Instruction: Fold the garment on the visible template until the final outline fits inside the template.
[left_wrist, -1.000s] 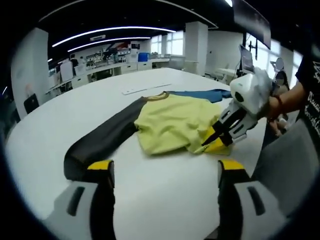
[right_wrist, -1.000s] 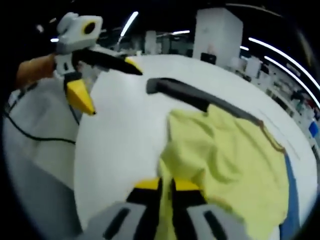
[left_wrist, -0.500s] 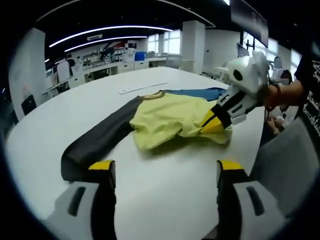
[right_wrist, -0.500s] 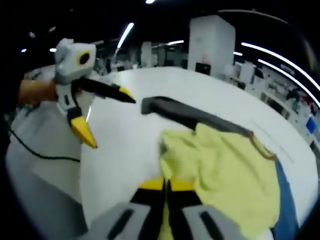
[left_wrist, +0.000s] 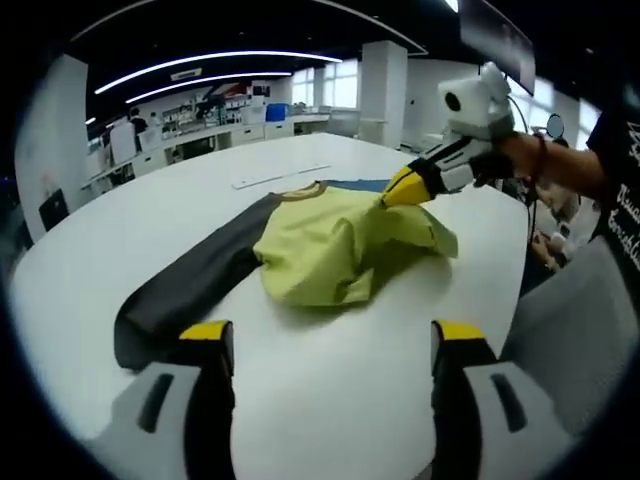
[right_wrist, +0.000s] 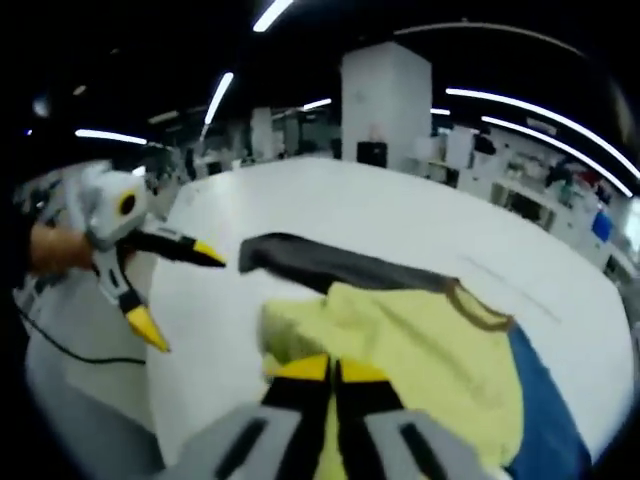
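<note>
The garment, soft cloth in yellow, dark grey and blue, lies rumpled on the round white table, with a pale strip just beyond its collar. The right gripper, jaws pinched on the yellow hem, has lifted it higher than a moment ago and folded it over the blue part. The left gripper hovers wide open near the dark sleeve.

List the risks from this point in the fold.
1. The right gripper pinches just one raised corner of the yellow panel; the cloth could slip out mid-fold.
2. The left gripper is open and off the garment, so the dark sleeve may drag along.
3. The yellow cloth is bunched, so the fold may land crooked.
</note>
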